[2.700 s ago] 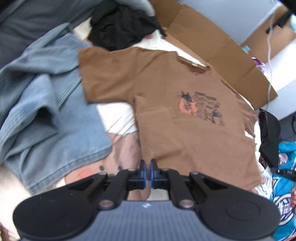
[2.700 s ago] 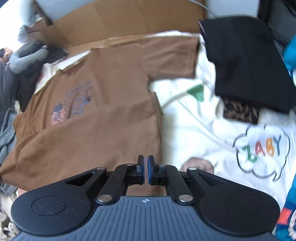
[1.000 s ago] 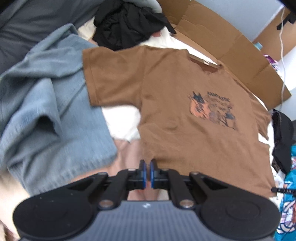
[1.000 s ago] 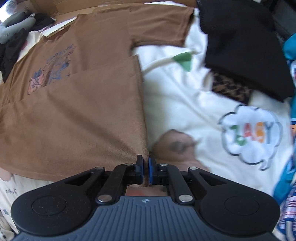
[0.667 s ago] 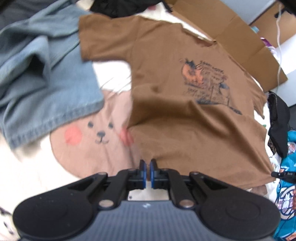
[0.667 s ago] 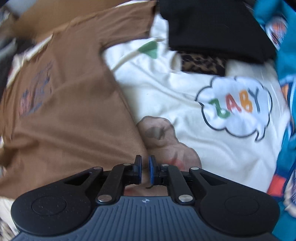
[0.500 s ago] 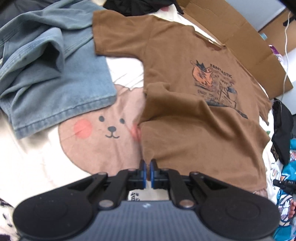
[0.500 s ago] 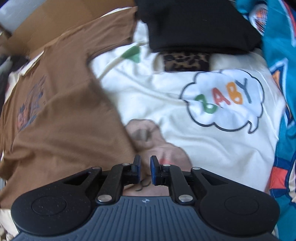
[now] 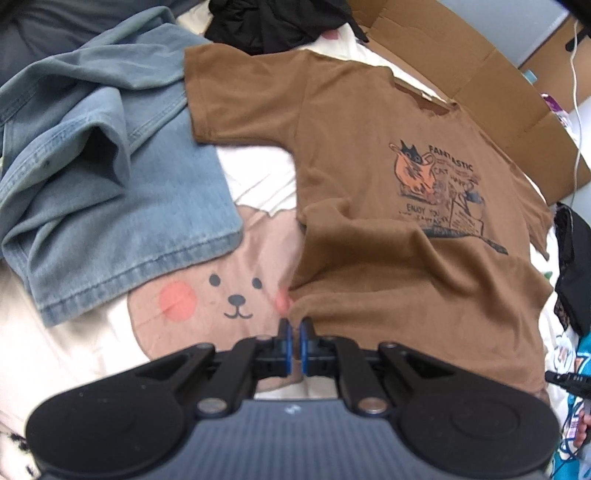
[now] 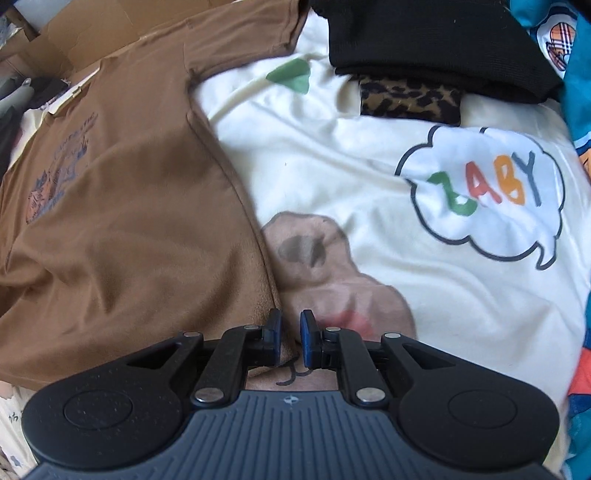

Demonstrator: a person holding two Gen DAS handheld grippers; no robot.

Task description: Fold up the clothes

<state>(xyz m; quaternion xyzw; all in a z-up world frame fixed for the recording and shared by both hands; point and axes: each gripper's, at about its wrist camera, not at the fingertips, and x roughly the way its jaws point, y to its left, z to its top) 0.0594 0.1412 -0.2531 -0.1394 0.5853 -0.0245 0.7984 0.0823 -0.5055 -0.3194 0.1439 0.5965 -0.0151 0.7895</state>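
A brown T-shirt [image 9: 369,184] with a cat print lies face up on the cream bedsheet [image 10: 332,166], sleeves spread and its lower half wrinkled. My left gripper [image 9: 294,338] is shut on the shirt's near left hem corner, low over the sheet's bear print. In the right wrist view the same T-shirt [image 10: 129,203] fills the left side. My right gripper [image 10: 290,332] stands slightly open at the shirt's near right hem corner. The cloth edge lies beside its left finger [image 10: 274,326], and only the sheet shows between the pads.
Crumpled blue denim [image 9: 110,184] lies left of the shirt, touching its sleeve. Black clothes [image 9: 277,22] and flattened cardboard [image 9: 480,74] lie beyond. On the right are a folded black garment [image 10: 424,37] over a leopard-print piece [image 10: 410,99], and teal fabric [image 10: 580,92].
My right gripper's jaws have parted and let the hem corner go. Both grippers have sunk toward the bed, and the shirt's lower half now lies slack and wrinkled.
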